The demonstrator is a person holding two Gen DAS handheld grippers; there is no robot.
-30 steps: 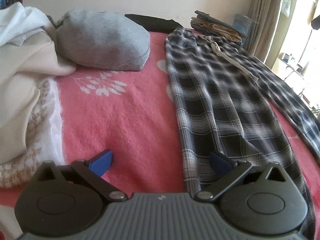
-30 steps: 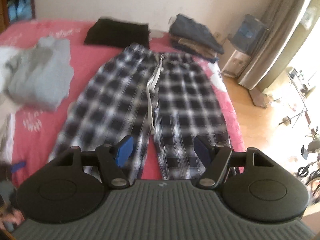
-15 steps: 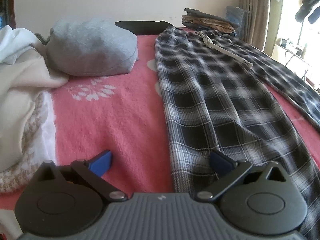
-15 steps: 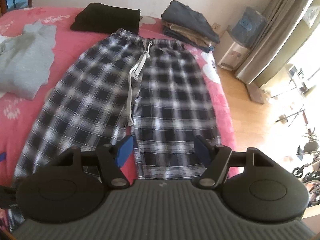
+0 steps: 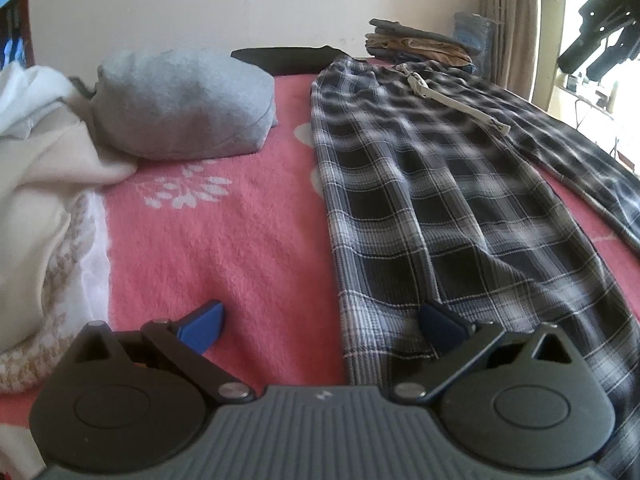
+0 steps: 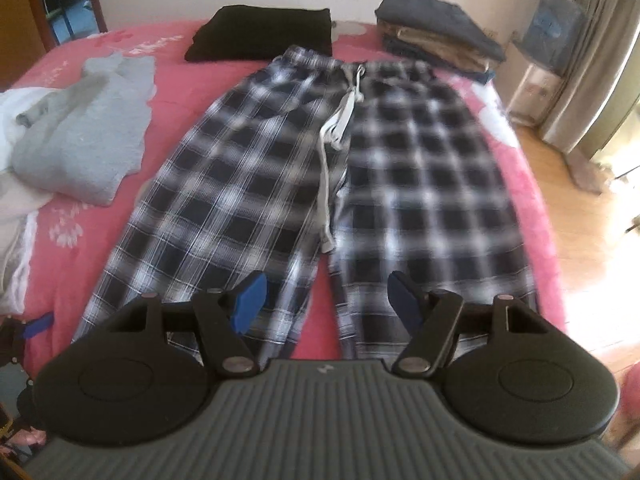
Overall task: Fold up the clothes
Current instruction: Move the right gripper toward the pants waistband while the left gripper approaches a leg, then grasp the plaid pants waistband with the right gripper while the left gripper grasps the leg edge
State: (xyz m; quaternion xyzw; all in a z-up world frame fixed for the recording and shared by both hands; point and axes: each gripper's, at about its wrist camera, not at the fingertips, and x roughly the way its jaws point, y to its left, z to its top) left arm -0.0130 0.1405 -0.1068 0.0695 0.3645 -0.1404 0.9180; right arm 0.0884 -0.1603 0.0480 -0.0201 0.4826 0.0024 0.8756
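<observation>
Now we are holding both grippers over a pink blanket (image 6: 188, 92) where the plaid trousers (image 6: 304, 184) are lying flat, waistband far, hems near, legs side by side with a pale drawstring (image 6: 340, 120) trailing down the middle. Our right gripper (image 6: 324, 300) is hanging above the near hems, jaws standing apart with nothing between them, its tips over the gap between the two legs. Our left gripper (image 5: 320, 320) is sitting low at the trousers' left edge, jaws also apart and empty, one blue fingertip (image 5: 204, 326) over bare blanket and the other over plaid cloth. Left of the trousers a grey garment (image 6: 84, 140) is lying bunched, with white cloth (image 5: 36, 152) piled beside it. At the far edge a folded black item (image 6: 260, 32) and a stack of folded clothes (image 6: 436, 40) are resting.
</observation>
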